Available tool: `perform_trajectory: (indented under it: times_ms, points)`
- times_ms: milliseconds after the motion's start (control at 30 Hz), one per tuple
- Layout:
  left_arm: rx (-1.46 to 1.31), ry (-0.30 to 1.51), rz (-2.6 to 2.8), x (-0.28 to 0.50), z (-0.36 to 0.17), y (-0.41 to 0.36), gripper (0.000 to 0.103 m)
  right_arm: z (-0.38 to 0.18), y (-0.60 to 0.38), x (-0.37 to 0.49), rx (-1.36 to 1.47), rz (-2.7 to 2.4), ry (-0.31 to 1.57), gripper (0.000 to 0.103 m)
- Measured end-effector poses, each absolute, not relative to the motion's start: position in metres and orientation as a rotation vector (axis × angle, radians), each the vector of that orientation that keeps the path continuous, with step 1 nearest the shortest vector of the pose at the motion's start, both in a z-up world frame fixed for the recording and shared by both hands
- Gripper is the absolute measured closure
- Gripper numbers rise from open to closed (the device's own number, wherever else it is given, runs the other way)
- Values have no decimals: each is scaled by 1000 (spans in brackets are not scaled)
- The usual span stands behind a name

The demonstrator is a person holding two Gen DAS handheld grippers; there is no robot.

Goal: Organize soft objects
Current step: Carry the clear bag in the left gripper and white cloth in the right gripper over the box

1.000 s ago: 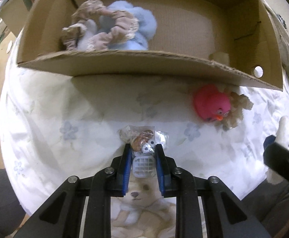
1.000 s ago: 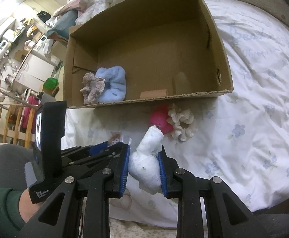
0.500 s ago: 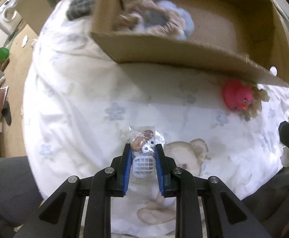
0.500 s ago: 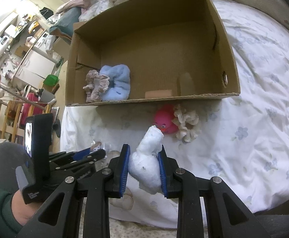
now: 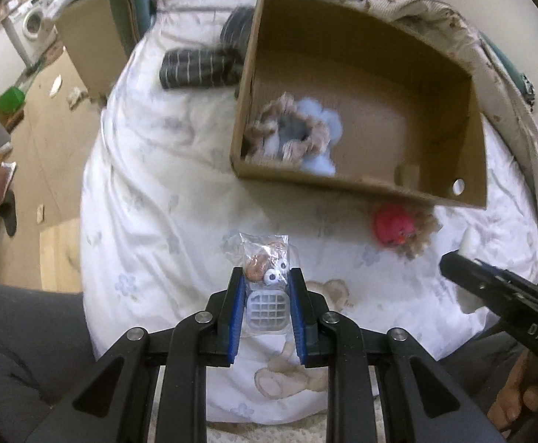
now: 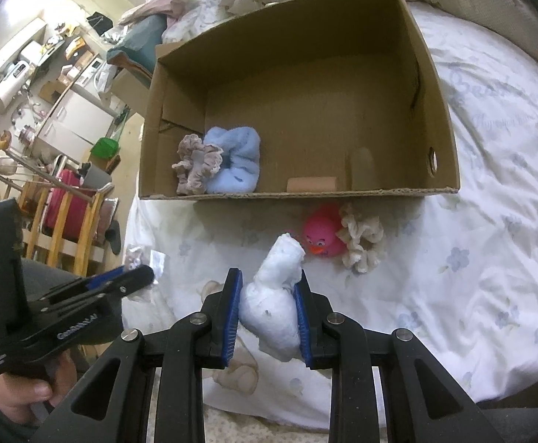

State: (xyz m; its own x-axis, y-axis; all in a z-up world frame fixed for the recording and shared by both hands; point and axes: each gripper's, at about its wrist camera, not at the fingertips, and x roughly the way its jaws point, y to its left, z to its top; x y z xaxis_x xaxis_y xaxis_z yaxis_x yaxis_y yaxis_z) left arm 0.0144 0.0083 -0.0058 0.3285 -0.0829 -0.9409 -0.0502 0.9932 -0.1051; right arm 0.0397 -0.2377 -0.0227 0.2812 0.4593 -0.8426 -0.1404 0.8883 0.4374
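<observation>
Above the bed's [image 6: 490, 258] near edge, the left claw [image 5: 267, 295] is gripping a bagged toy [image 5: 265, 262], the right claw [image 6: 269, 306] a white plush [image 6: 274, 299], both short of the cardboard box [image 6: 439, 110].

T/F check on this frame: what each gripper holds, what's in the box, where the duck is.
1. The left gripper holds a small plastic bag. True.
2. The right gripper is open. False: it is shut on a white plush.
3. The pink duck lies in the box. False: it lies on the bed in front of the box.
4. A blue scrunchie lies in the box. True.
5. The box is full. False: most of its floor is bare.
</observation>
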Motion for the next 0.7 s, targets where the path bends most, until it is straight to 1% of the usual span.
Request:
perform_trajectory:
  times_ms: [67, 133, 300, 500, 700]
  points:
    - [-103, 1195, -46, 18, 9, 5, 82, -17, -239, 40, 312, 417, 1199, 75]
    - [-85, 1164, -71, 31, 9, -15, 82, -10, -241, 40, 323, 420, 1169, 75]
    - [-31, 1077, -90, 47, 31, -26, 82, 12, -247, 40, 359, 424, 1070, 74]
    - [-7, 1050, -111, 76, 45, -30, 82, 36, -255, 53, 391, 422, 1020, 74]
    - [-7, 1047, -107, 108, 45, -33, 82, 53, -259, 87, 381, 406, 993, 74]
